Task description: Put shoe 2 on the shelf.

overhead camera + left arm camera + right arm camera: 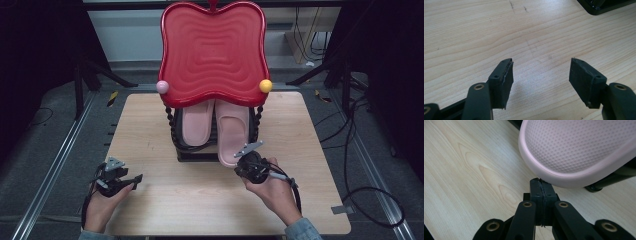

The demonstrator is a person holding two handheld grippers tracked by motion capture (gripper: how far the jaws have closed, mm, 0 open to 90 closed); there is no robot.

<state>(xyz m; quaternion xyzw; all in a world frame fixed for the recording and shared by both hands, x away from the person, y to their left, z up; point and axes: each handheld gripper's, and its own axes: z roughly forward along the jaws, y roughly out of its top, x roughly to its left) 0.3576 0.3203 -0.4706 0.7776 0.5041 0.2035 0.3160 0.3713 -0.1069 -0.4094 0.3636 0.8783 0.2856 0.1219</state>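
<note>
Two pink slippers lie side by side on a black rack (192, 154) under a red wavy shelf (212, 50). The right slipper (233, 131) sticks out over the rack's front; the left slipper (197, 122) sits farther back. My right gripper (237, 169) is shut with nothing between its jaws. In the right gripper view its tips (541, 182) sit just under the rounded heel of the slipper (579, 147); I cannot tell whether they touch. My left gripper (134, 180) rests low over the table at the front left, jaws open and empty (541, 72).
The rack stands at the back middle of a wooden table (165, 200). A pink ball (162, 86) and a yellow ball (265, 85) cap the shelf's front corners. A corner of the rack's base (604, 6) lies ahead of the left gripper. Cables run over the floor at the right.
</note>
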